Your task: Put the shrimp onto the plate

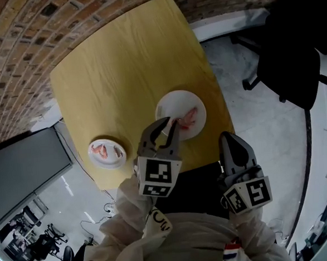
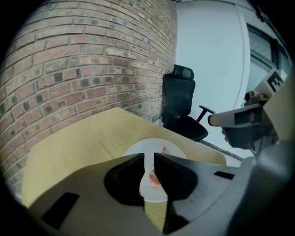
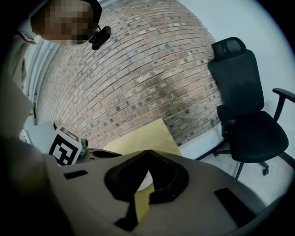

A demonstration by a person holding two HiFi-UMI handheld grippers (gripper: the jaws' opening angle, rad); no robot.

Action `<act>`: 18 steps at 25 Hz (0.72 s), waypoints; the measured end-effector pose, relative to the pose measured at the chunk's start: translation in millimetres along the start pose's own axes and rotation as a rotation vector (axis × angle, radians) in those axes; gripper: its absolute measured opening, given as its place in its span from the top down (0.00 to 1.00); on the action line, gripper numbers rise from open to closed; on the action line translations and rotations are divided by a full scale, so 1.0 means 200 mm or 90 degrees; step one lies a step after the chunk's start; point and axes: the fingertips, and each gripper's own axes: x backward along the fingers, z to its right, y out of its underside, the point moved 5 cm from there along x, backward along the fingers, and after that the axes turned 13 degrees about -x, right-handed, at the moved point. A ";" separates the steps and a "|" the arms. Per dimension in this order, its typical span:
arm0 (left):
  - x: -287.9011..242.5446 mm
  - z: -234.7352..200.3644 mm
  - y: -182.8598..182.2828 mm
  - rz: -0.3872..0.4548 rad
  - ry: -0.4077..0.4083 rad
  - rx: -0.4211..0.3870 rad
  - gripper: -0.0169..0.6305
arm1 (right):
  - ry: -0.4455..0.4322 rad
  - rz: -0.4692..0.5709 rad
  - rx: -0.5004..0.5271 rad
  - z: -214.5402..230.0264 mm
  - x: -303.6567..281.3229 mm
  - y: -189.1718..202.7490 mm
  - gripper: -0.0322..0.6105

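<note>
Left gripper, jaws slightly apart and empty, hovers over the white plate at frame centre, where pink shrimp lie; right gripper hangs closed, lower right. Drop-off looks done; next likely calls for fetching the remaining shrimp from the small dish, lower left

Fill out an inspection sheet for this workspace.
Surface: yellow wooden table, two dishes on it.
Job's things: white round plate holding pink shrimp; small white saucer to its left holding more shrimp.
Clutter: nothing seen.
Grippers: left gripper above the plate, jaws slightly apart, empty; right gripper shut, empty, by the table's near right corner.
Cables: thin dark line on floor, possibly a cable.
Surroundings: red brick wall, black office chair.
</note>
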 end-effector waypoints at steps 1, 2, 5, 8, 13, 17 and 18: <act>0.03 -0.03 0.02 0.007 -0.014 0.012 0.88 | -0.008 -0.005 0.006 -0.03 -0.02 0.01 0.91; 0.07 -0.05 0.04 0.012 -0.026 0.022 0.88 | -0.016 -0.010 0.011 -0.06 -0.04 0.02 0.91; 0.18 -0.13 0.14 0.013 -0.057 0.047 0.88 | -0.037 -0.027 0.025 -0.18 -0.09 0.09 0.91; 0.28 -0.20 0.23 0.011 -0.090 0.075 0.88 | -0.059 -0.042 0.044 -0.30 -0.13 0.15 0.91; 0.45 -0.28 0.37 0.005 -0.131 0.105 0.88 | -0.089 -0.059 0.073 -0.49 -0.19 0.21 0.91; 0.57 -0.33 0.50 -0.006 -0.156 0.130 0.88 | -0.109 -0.073 0.092 -0.60 -0.22 0.27 0.91; 0.59 -0.34 0.54 -0.010 -0.161 0.135 0.88 | -0.113 -0.076 0.096 -0.63 -0.23 0.29 0.91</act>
